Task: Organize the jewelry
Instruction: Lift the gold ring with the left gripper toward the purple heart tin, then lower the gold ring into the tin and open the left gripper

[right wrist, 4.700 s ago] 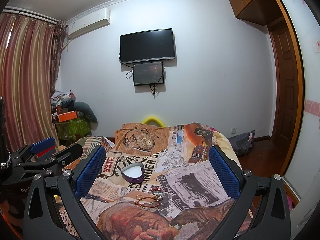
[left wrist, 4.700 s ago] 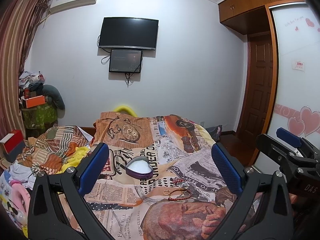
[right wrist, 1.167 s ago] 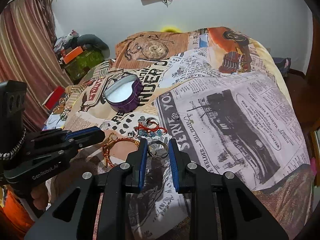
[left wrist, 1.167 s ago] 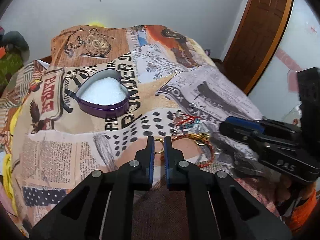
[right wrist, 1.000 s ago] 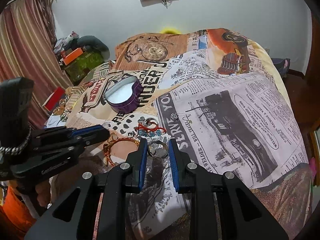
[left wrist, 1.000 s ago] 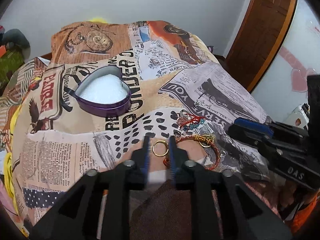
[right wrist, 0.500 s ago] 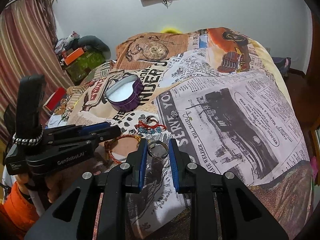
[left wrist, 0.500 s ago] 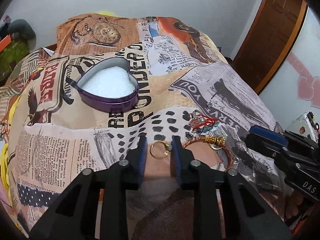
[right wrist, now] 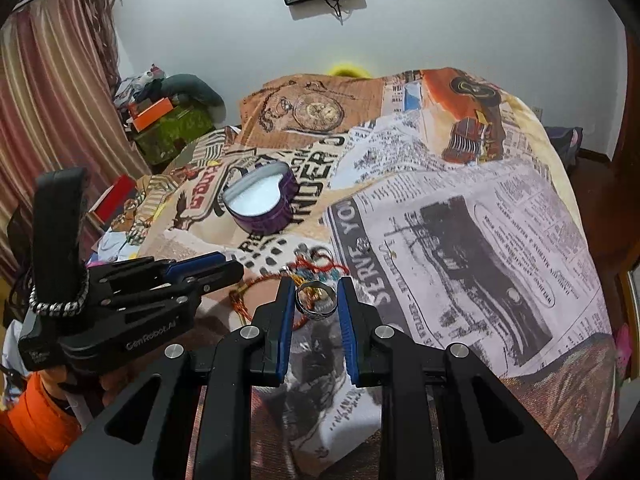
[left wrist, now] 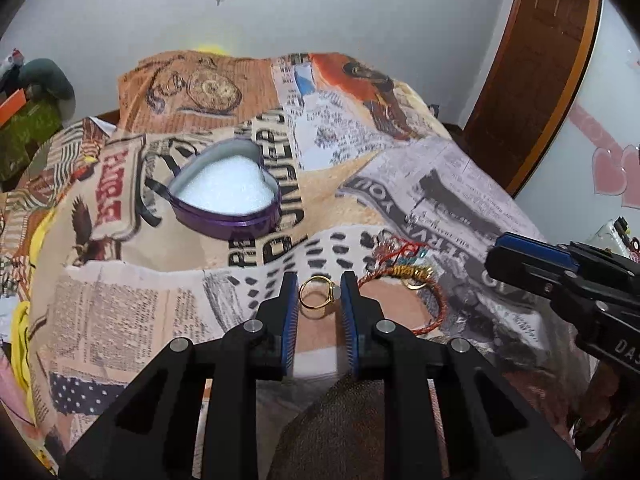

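Observation:
My left gripper (left wrist: 319, 286) is shut on a gold ring (left wrist: 318, 292), held just above the bed. My right gripper (right wrist: 315, 294) is shut on a wide silver ring (right wrist: 316, 299). A purple heart-shaped tin (left wrist: 225, 194) with white foam inside sits open on the bedspread, farther back and left; it also shows in the right wrist view (right wrist: 262, 202). A red cord bracelet with gold beads (left wrist: 416, 280) and a small pile of red and teal jewelry (right wrist: 320, 266) lie on the bedspread between the grippers.
The bed is covered by a newspaper-print bedspread (right wrist: 460, 208). A small stud (right wrist: 363, 243) lies on it right of the pile. Clutter and boxes (right wrist: 160, 120) stand left of the bed by a curtain. A wooden door (left wrist: 532, 60) is at the right.
My left gripper has lifted the gold ring off the bedspread and shifted toward the tin. My right gripper keeps holding the silver ring, almost still.

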Action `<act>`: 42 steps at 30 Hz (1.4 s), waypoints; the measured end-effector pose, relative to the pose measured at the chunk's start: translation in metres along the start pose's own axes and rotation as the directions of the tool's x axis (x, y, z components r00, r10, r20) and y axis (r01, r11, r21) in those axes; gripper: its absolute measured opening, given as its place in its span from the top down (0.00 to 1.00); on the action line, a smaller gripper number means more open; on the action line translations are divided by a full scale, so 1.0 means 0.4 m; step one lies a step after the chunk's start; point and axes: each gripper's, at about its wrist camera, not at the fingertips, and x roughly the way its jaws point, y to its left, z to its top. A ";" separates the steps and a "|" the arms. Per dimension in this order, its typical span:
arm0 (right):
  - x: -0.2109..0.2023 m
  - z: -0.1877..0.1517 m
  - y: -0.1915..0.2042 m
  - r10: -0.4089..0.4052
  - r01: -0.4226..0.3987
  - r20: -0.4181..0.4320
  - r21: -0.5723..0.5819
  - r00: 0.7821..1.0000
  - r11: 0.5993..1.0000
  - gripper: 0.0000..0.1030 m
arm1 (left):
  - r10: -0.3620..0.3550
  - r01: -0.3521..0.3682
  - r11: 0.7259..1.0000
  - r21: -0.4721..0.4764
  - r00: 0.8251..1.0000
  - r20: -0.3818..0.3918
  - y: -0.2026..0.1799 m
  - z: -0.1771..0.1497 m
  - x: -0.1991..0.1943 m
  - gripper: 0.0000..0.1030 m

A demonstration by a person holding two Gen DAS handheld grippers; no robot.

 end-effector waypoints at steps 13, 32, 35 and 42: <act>-0.023 0.115 0.095 -0.001 0.010 0.111 -0.081 0.994 0.997 0.81 | 0.031 -0.030 1.000 -0.004 0.989 0.144 0.074 0.075 -0.132 0.80; 0.128 0.233 0.162 -0.001 0.014 0.085 -0.156 0.996 0.988 0.81 | 0.078 -0.077 0.997 -0.011 0.989 0.128 0.206 0.158 -0.030 0.80; 0.174 0.251 0.159 0.003 0.004 0.042 -0.168 0.999 0.986 0.81 | 0.085 -0.085 0.996 0.001 0.991 0.102 0.217 0.165 0.009 0.80; 0.273 0.290 0.147 0.022 -0.033 -0.065 -0.172 0.998 0.985 0.81 | 0.047 -0.047 0.999 0.016 0.999 0.026 0.248 0.191 0.090 0.80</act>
